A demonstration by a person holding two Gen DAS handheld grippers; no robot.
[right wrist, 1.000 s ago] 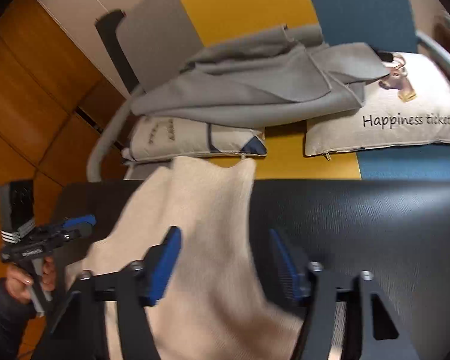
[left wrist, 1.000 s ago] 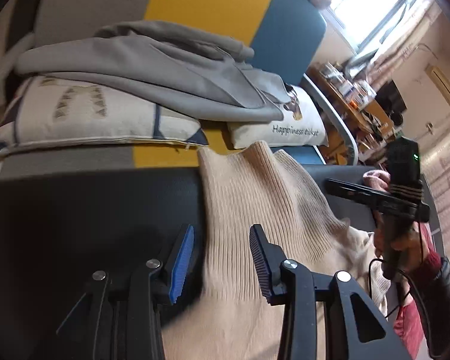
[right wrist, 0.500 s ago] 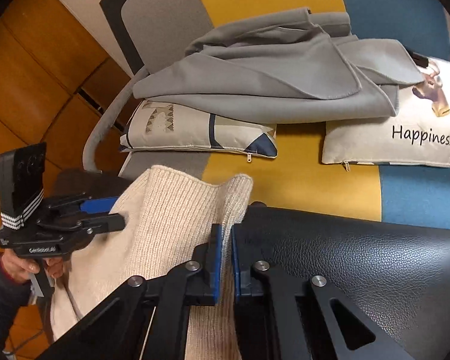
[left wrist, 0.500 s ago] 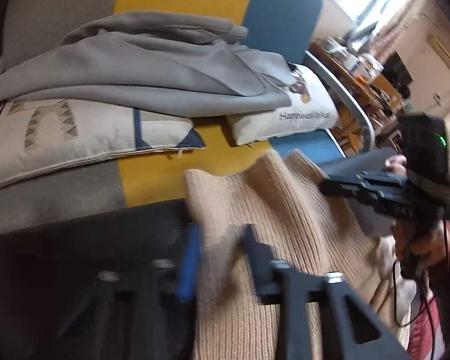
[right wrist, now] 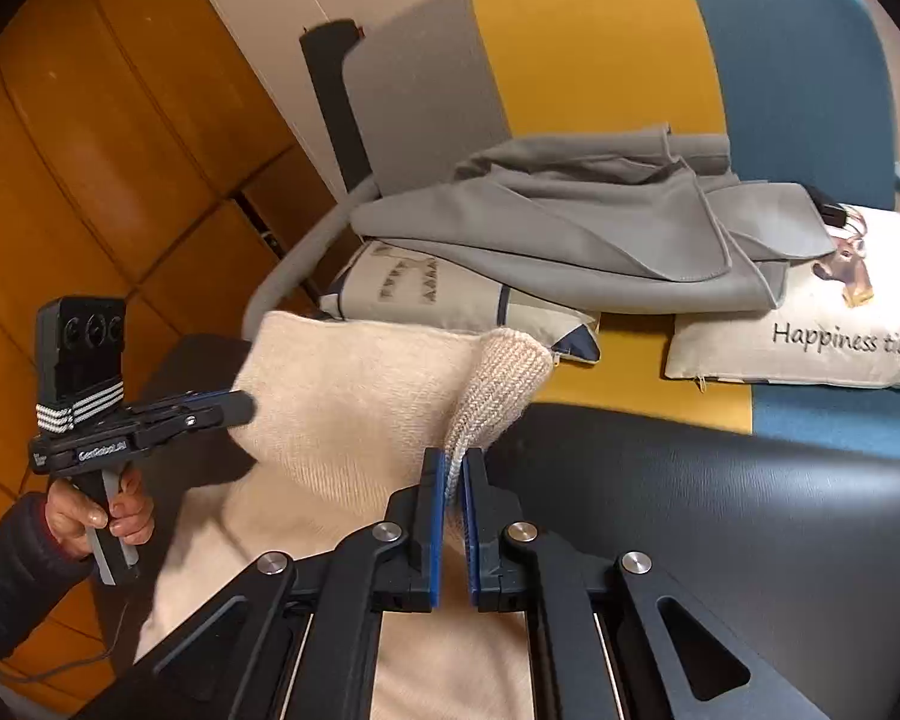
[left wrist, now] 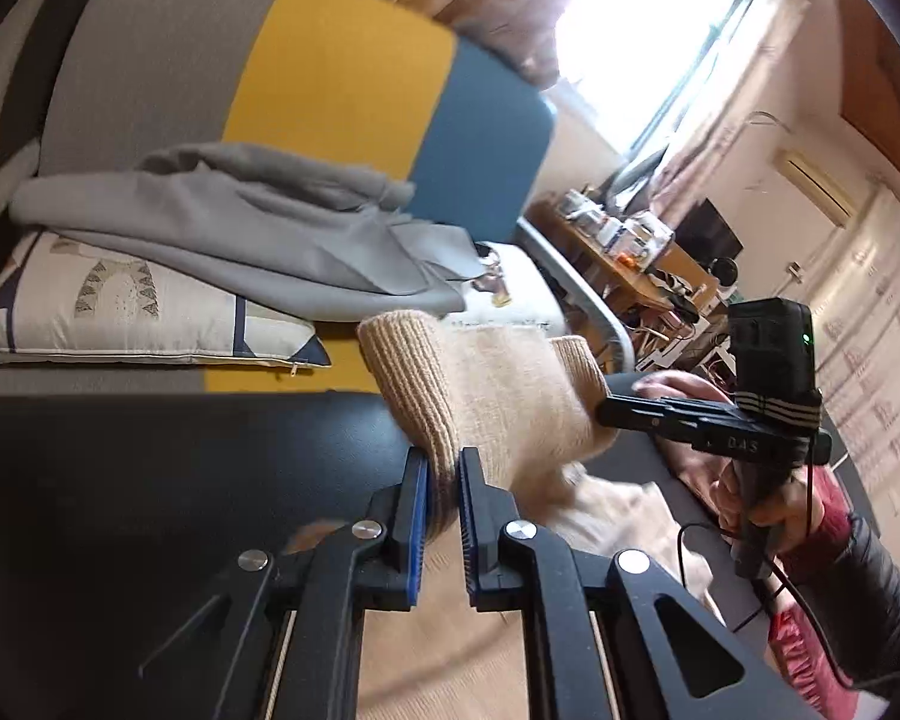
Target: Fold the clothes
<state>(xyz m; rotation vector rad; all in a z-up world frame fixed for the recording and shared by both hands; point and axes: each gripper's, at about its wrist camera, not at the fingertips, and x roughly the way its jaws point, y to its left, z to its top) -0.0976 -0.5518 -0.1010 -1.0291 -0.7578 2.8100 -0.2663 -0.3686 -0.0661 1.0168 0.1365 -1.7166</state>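
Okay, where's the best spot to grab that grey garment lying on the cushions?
Take the grey garment by its near folded edge, coming from the front over the black surface. That edge overhangs the cushions and lies free, while its far side bunches against the backrest.

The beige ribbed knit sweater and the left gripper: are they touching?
Touching. The left wrist view shows the left gripper with both blue pads pinching a fold of the beige ribbed knit sweater.
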